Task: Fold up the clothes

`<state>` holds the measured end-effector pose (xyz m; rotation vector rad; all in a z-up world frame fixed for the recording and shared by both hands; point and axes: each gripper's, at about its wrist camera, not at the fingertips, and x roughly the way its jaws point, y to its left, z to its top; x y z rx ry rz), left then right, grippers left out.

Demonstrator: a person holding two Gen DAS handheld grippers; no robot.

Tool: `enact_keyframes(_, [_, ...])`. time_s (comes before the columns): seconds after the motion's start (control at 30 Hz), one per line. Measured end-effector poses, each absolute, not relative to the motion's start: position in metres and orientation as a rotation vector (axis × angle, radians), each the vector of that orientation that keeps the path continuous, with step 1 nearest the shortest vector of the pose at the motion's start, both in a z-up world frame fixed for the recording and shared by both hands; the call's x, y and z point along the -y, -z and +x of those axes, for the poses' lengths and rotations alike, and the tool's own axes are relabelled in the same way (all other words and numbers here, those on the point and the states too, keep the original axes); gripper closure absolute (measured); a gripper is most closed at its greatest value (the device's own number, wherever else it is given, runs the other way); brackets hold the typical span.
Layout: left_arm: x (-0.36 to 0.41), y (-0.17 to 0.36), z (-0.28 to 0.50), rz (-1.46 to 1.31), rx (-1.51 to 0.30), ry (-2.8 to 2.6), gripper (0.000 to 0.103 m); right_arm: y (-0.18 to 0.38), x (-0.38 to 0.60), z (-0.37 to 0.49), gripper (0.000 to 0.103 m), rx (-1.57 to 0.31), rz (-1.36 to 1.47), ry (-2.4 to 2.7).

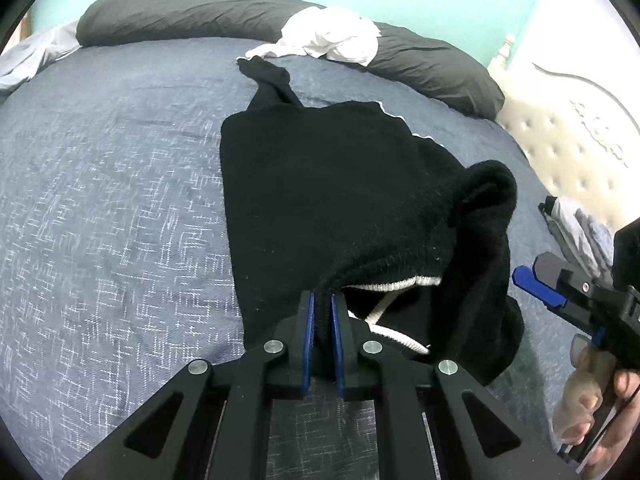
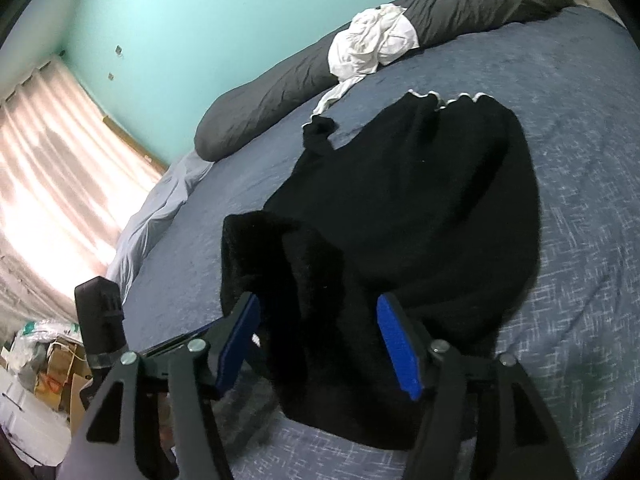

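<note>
Left tool [image 1: 323,308], clenched on black knit sweater [image 1: 332,184], mid-fold on blue bed [image 1: 120,200].
Right tool [image 2: 320,336] released astride it; white garment [image 2: 372,46], upper right, looks unfolded.

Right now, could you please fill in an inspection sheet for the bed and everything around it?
Surface: bed with a blue-grey patterned cover, two dark pillows at its head.
Job's things: black sweater with white trim, spread on the cover, near edge lifted.
Clutter: crumpled white garment against the pillows; more clothes at the bed's edge.
Grippers: left gripper shut on the sweater's edge; right gripper open, sweater fabric between its fingers, pads not pressing.
Cables: nothing seen.
Surroundings: turquoise wall, curtain, boxes and bags on the floor.
</note>
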<state>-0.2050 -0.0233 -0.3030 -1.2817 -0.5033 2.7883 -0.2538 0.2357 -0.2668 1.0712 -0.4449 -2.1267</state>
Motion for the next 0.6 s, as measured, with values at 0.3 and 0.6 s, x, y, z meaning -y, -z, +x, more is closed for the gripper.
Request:
enact_keyframes(0.3, [0.025,0.301,-0.205,-1.277,0.505,-2.793,0.094,0.279,-0.225,-0.256,0.036,0.390,1.145,2.139])
enact_keyframes(0.6, [0.026,0.302,-0.206,-1.274,0.502,-2.797,0.094,0.286,-0.223,-0.260,0.067,0.302,1.181,2.188])
